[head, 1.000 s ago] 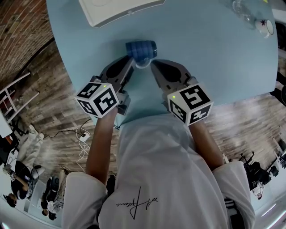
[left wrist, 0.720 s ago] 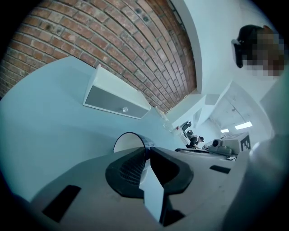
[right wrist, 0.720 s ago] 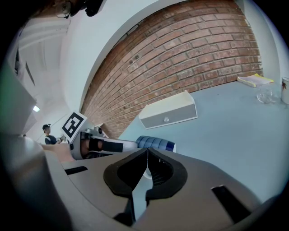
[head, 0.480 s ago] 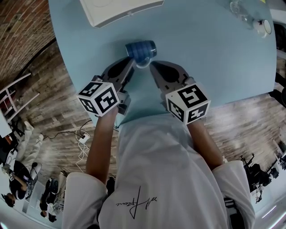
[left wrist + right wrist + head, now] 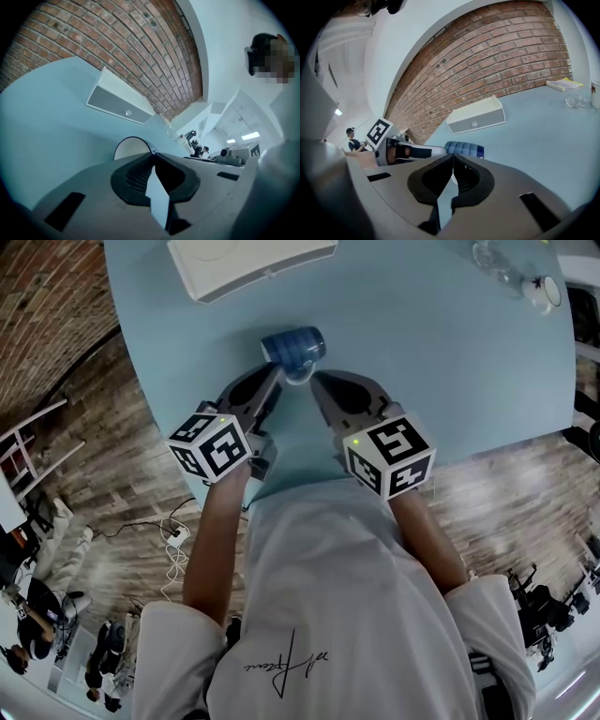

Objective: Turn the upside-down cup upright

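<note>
Left gripper (image 5: 153,154) with jaws together, cup (image 5: 129,146) just beyond their tips, white box (image 5: 120,101) farther off on blue table (image 5: 47,136).

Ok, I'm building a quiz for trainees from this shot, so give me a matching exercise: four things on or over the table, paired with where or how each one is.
Things:
1. blue cup
2. white box
3. clear glass
4. left gripper

Place or state:
A. far right corner of the table
B. jaws together, holding nothing
C. lying on its side, just beyond both gripper tips
D. far edge of the table, left of centre

Pairs: 1-C; 2-D; 3-A; 4-B
</note>
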Demonstrator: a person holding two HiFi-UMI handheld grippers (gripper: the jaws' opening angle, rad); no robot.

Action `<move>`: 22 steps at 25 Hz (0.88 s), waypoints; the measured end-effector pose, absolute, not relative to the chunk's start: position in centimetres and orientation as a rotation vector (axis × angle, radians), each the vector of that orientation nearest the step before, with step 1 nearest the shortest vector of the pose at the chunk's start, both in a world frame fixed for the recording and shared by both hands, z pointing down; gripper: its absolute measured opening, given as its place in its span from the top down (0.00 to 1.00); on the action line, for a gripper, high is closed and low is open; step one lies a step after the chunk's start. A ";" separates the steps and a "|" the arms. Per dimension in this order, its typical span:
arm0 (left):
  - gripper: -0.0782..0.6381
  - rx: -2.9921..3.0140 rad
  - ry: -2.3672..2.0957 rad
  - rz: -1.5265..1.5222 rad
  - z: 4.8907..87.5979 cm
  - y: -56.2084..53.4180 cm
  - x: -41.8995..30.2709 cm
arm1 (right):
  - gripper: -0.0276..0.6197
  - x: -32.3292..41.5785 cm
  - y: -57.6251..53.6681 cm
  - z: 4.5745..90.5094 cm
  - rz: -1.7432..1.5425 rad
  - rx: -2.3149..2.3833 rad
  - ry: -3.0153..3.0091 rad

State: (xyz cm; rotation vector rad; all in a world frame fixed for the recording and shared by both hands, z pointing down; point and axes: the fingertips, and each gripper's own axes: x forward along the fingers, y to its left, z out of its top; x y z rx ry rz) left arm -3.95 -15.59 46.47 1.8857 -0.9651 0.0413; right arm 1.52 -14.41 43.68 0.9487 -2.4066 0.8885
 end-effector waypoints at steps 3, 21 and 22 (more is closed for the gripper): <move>0.85 1.882 -0.966 0.017 46.4 -15.3 -3.8 | 0.92 1.7 -14.3 43.7 0.888 0.950 -2.407; 0.85 1.905 -0.967 0.066 46.0 -13.5 -3.6 | 0.92 1.8 -13.7 43.4 0.869 0.940 -2.420; 0.85 1.904 -0.968 0.065 46.1 -13.4 -3.7 | 0.92 1.8 -13.7 43.4 0.869 0.939 -2.420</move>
